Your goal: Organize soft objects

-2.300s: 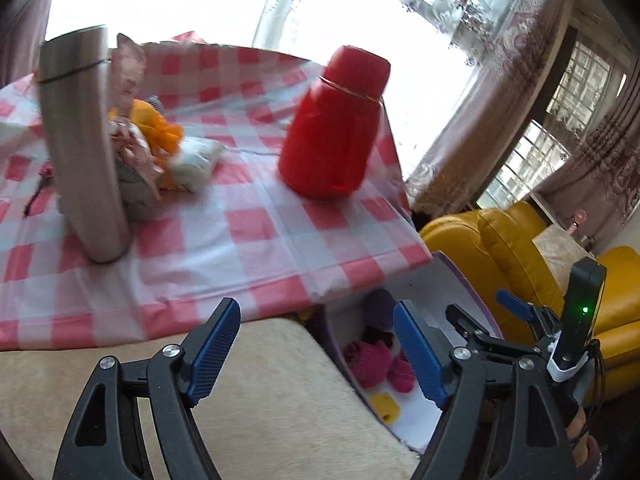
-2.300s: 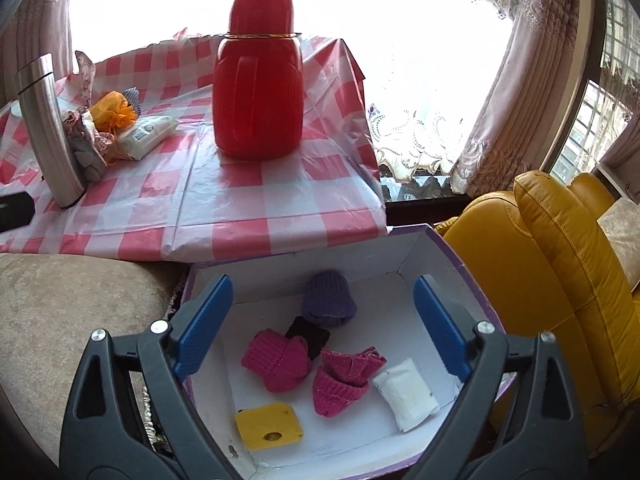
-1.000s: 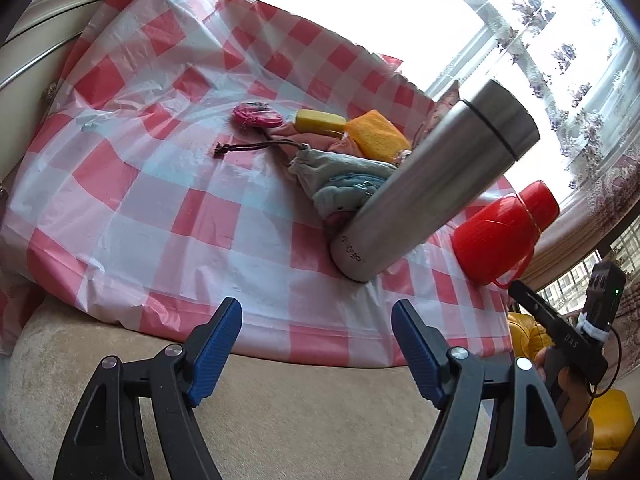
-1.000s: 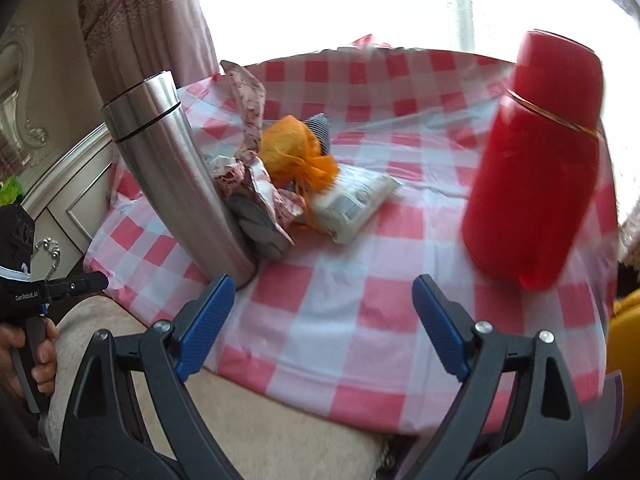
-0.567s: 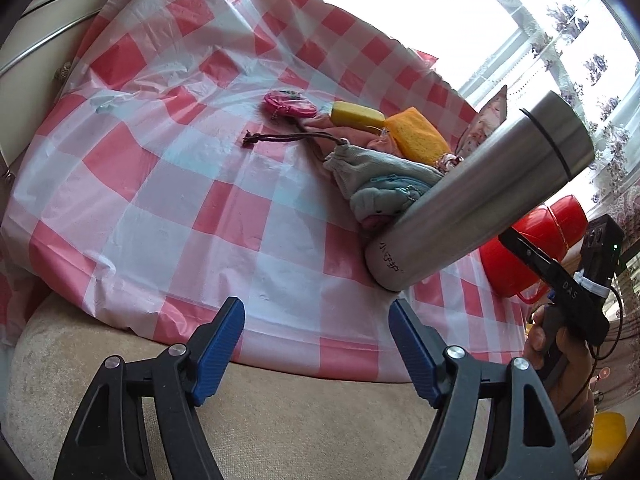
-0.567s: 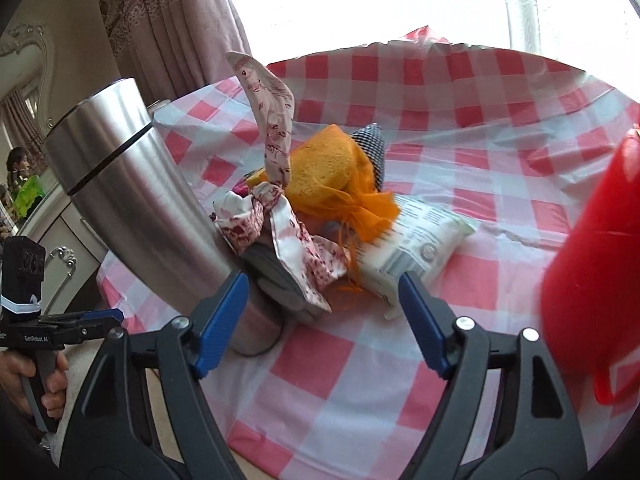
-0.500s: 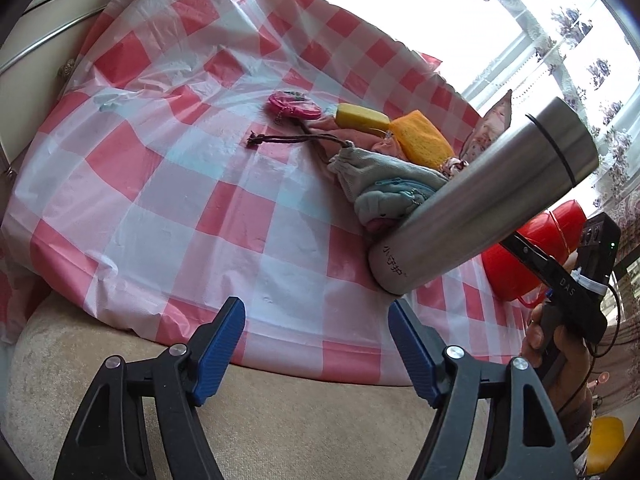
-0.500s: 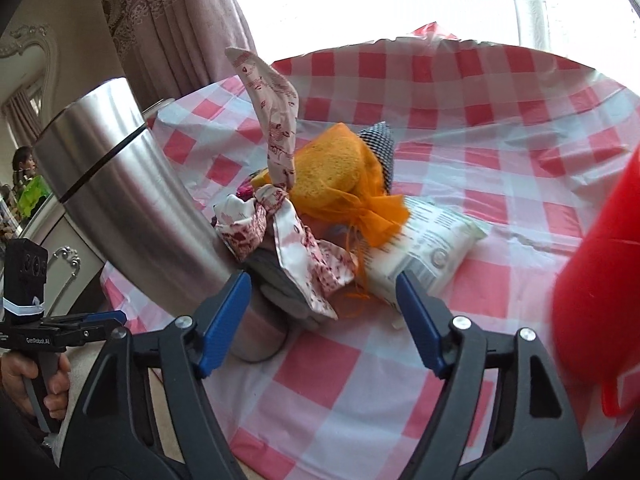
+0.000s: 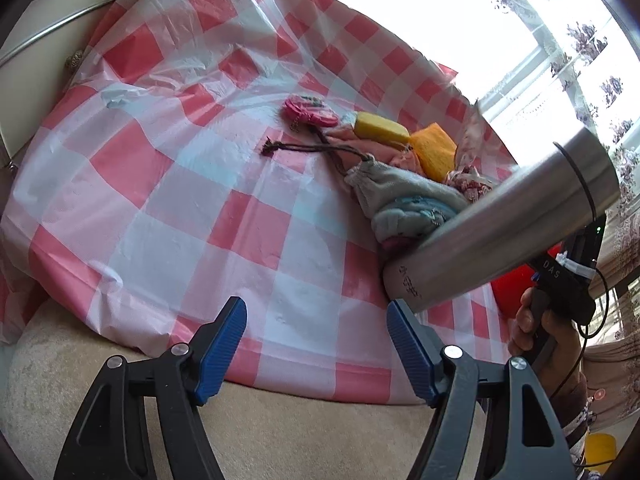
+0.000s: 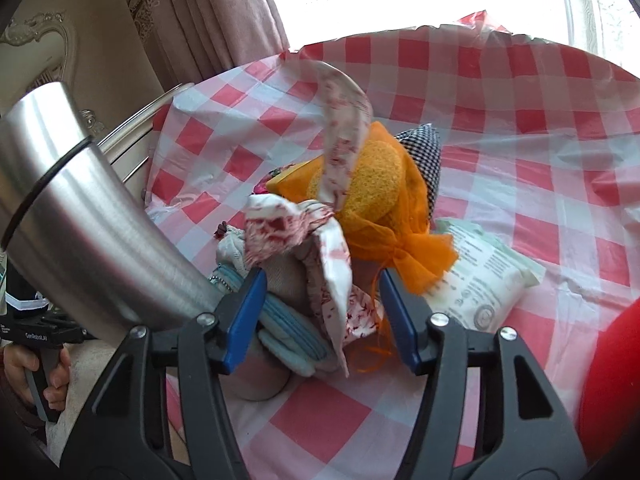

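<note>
A pile of soft things lies on the red-checked tablecloth. In it are a floral cloth, a grey drawstring pouch, a light blue cloth, an orange mesh sponge, a yellow sponge and a pink purse. My right gripper is at the pile, its jaws closing with the floral cloth and the pouch between them; no firm press shows. My left gripper hovers open over the table's near edge with nothing between its fingers.
A steel flask stands against the pile's left side, close to my right gripper. A wipes packet and a houndstooth pouch lie right of the pile. A red jug stands at the far right. A beige cushion lies below the table edge.
My right gripper has swung from the box to the table and closed in on the pile, its jaws narrowing around the floral cloth. My left gripper has drifted slightly nearer the table.
</note>
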